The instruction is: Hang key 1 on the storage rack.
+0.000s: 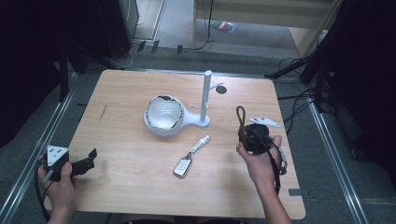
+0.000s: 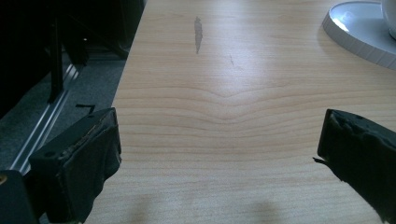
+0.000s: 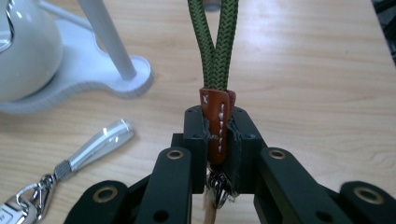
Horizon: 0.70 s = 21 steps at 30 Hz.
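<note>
My right gripper (image 1: 245, 133) (image 3: 216, 123) is shut on a key strap (image 3: 217, 121): its brown leather tab is clamped between the jaws, and the green braided cord loop (image 1: 241, 115) (image 3: 214, 42) sticks out beyond them. A metal ring hangs under the tab. A car key fob (image 1: 182, 166) with a silver clip (image 1: 201, 143) (image 3: 95, 144) lies on the wooden table (image 1: 130, 177) left of this gripper. A white stand (image 1: 204, 97) with a post and pegs rises from a base carrying a white bowl (image 1: 162, 114). My left gripper (image 1: 91, 158) (image 2: 219, 154) is open over bare wood at the table's near left corner.
The table's left edge (image 2: 123, 88) runs close beside my left gripper, with a metal rail and grey floor below. A small dark round mark (image 1: 221, 89) sits behind the stand. Black cables and stands ring the table's far and right sides.
</note>
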Available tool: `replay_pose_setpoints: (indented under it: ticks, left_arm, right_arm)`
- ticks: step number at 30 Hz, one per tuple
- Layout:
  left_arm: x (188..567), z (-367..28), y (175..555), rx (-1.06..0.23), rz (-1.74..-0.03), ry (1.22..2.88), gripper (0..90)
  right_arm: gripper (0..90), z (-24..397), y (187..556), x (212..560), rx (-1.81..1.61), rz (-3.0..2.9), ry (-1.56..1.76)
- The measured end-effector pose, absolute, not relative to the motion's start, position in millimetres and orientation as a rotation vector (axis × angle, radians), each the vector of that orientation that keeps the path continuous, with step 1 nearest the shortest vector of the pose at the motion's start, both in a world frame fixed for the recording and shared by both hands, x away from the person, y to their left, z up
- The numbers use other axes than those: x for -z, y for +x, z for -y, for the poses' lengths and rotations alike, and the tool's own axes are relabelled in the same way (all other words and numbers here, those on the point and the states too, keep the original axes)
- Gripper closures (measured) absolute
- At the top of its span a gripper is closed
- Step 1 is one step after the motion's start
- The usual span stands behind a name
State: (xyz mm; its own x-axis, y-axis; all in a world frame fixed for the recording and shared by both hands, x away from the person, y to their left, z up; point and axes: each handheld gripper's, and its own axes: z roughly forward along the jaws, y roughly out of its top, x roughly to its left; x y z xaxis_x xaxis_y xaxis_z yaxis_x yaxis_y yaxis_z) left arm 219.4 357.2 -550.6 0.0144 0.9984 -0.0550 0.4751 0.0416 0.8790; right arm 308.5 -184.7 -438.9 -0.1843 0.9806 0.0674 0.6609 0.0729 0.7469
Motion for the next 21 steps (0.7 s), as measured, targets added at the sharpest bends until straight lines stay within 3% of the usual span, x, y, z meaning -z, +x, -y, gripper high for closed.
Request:
replay_pose_setpoints:
  ticks: [21]
  left_arm:
    - [550.7,-357.6,219.5,-0.874,-1.561,1.534,0.0]
  right_arm:
    - [80.9,161.9,325.5,414.0,-1.027,-1.766,1.445]
